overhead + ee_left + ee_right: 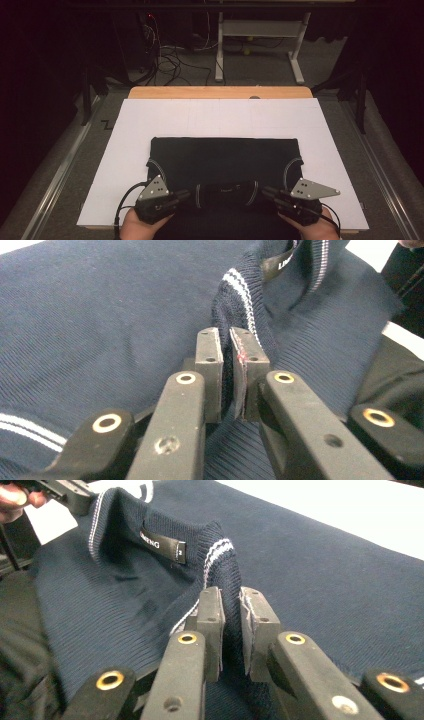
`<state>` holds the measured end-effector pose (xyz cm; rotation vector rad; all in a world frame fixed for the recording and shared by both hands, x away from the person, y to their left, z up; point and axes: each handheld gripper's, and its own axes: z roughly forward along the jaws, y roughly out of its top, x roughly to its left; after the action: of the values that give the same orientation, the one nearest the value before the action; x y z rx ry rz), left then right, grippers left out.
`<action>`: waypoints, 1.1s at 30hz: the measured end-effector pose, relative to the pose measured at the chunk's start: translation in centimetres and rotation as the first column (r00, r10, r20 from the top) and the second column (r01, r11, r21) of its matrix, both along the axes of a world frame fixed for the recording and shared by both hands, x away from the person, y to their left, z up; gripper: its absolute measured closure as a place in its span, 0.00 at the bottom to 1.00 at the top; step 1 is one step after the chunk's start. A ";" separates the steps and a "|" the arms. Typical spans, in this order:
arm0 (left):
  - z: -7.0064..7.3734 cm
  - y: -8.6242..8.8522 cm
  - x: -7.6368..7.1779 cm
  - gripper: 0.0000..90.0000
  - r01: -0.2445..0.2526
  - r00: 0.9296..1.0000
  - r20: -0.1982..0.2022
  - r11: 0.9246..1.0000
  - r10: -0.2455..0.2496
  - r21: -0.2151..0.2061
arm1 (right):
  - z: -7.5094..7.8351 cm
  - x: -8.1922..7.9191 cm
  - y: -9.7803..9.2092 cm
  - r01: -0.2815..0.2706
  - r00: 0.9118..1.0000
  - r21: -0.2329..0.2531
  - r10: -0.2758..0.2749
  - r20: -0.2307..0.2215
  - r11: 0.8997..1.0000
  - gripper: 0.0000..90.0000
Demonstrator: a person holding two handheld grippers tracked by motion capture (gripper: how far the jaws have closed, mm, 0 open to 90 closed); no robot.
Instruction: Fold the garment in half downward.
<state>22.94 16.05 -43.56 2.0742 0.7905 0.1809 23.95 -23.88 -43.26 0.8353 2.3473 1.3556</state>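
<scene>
While the navy sweater (pixel 225 155) lies flat, left gripper (pixel 186 193) and right gripper (pixel 265 192) each pinch its collar (pixel 226 192).

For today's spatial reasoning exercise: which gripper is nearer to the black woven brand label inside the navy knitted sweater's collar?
Right. The right gripper grips the striped collar just beside the black woven label of the navy knitted sweater; the left gripper grips the collar's opposite side, farther away.

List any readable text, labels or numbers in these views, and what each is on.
"...MENG": end of a brand word on the black neck label of the navy sweater; its first letters are hidden by a fold.
"2": small tab at that label's right end.
"LI...": label in the left gripper view, cut off, unreadable.
</scene>
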 end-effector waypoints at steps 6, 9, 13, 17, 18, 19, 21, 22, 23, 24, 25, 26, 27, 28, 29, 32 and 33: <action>-0.1 -0.1 -1.1 0.89 0.009 1.000 0.006 1.000 -0.009 0.008 | 0.0 -1.9 -0.1 -0.025 1.000 -0.009 0.025 0.003 1.000 0.90; -0.1 -0.1 -1.3 0.89 0.009 1.000 0.004 1.000 -0.009 0.004 | -0.1 -2.5 -0.2 -0.031 1.000 -0.018 0.031 0.005 0.999 0.90; -0.2 0.0 -1.6 0.89 0.012 1.000 0.001 1.000 -0.012 -0.001 | -0.3 -3.1 -0.4 -0.037 0.999 -0.019 0.037 0.001 0.999 0.90; -0.2 0.0 -1.9 0.88 0.025 1.000 -0.005 1.000 -0.025 -0.011 | -0.3 -3.5 -0.5 -0.045 0.999 -0.015 0.045 -0.005 0.999 0.90; 0.0 -0.1 -2.0 0.86 0.033 0.999 -0.002 0.999 -0.033 -0.015 | -0.3 -3.6 -0.5 -0.049 0.999 -0.011 0.049 -0.007 0.999 0.88; 0.1 -0.2 -2.1 0.83 0.045 0.999 0.008 0.999 -0.045 -0.019 | -0.3 -3.6 -0.5 -0.053 0.999 -0.008 0.053 -0.009 0.999 0.87; 0.4 -0.4 -2.5 0.79 0.064 0.998 0.025 0.997 -0.063 -0.042 | -0.2 -3.6 -0.4 -0.071 0.997 0.012 0.071 -0.014 0.997 0.81; 0.5 -0.4 -2.5 0.78 0.067 0.997 0.028 0.997 -0.065 -0.049 | 0.0 -3.6 -0.3 -0.084 0.996 0.030 0.084 -0.013 0.996 0.80; 0.5 -0.5 -2.6 0.78 0.069 0.997 0.032 0.996 -0.067 -0.053 | 0.1 -3.7 -0.2 -0.089 0.996 0.036 0.089 -0.012 0.995 0.79; 0.6 -0.5 -2.6 0.76 0.069 0.997 0.035 0.996 -0.068 -0.055 | 0.1 -3.7 0.0 -0.095 0.995 0.033 0.095 -0.004 0.995 0.78; 0.5 -0.4 -2.6 0.75 0.065 0.997 0.035 0.996 -0.063 -0.056 | 0.1 -3.8 0.1 -0.095 0.995 0.023 0.095 0.001 0.995 0.76; 0.4 -0.4 -2.5 0.73 0.061 0.998 0.033 0.997 -0.059 -0.057 | 0.1 -3.7 0.1 -0.089 0.996 0.023 0.089 0.002 0.996 0.74; 0.3 -0.3 -2.3 0.72 0.050 0.998 0.031 0.997 -0.049 -0.055 | 0.0 -3.7 0.1 -0.084 0.996 0.022 0.084 0.004 0.996 0.72; 0.2 -0.2 -2.2 0.69 0.043 0.999 0.030 0.998 -0.042 -0.054 | -0.2 -3.5 0.1 -0.073 0.997 0.016 0.073 0.000 0.997 0.71; 0.0 -0.1 -2.0 0.67 0.031 0.999 0.028 0.998 -0.029 -0.052 | -0.3 -3.4 0.0 -0.067 0.998 0.016 0.067 -0.002 0.998 0.70; -0.5 0.3 -1.5 0.62 0.011 1.000 0.013 0.998 -0.010 -0.056 | -0.7 -3.0 0.0 -0.043 0.999 0.011 0.043 -0.009 0.999 0.64; -0.7 0.4 -1.2 0.60 -0.003 1.000 0.007 0.999 0.003 -0.054 | -0.9 -2.9 0.0 -0.035 0.999 0.010 0.035 -0.007 0.999 0.62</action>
<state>21.71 16.48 -44.27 2.0203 0.7862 0.1660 21.05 -23.93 -44.13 0.8065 2.3732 1.3815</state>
